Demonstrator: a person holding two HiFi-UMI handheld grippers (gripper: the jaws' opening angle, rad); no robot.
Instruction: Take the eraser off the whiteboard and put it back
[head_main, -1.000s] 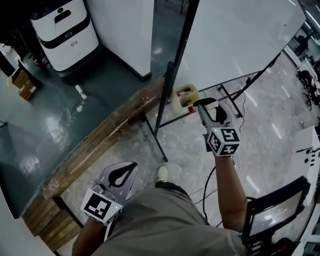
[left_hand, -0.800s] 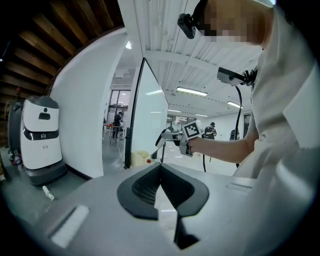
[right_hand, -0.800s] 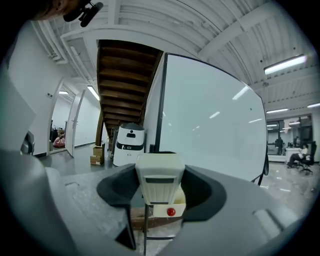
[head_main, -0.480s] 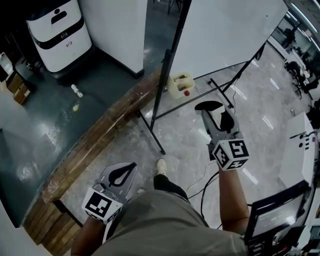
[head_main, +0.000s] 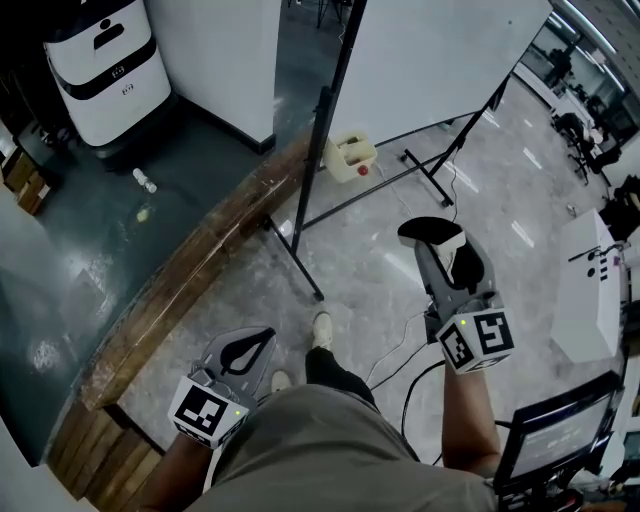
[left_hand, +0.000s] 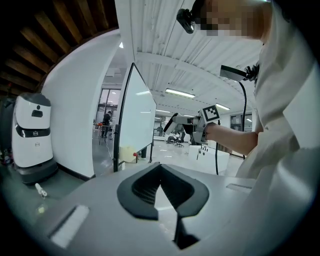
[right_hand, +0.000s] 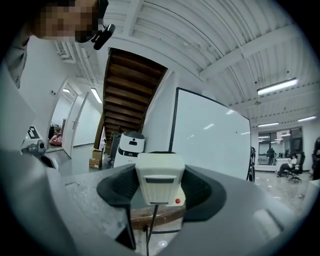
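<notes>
Left gripper (head_main: 262, 335) closed on nothing; right gripper (head_main: 430, 235) clamped on the eraser (head_main: 447, 244).
Left gripper sits low beside the person's body, jaws together. Right gripper, the nearer one, holds the eraser well apart from the whiteboard (head_main: 430, 55), which stands ahead of its jaws; the return move should run forward to the board face.

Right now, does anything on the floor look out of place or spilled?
A small white bottle lies tipped over on the dark floor beside the white machine, a yellowish scrap near it, like dropped litter. No spill that I can tell.
</notes>
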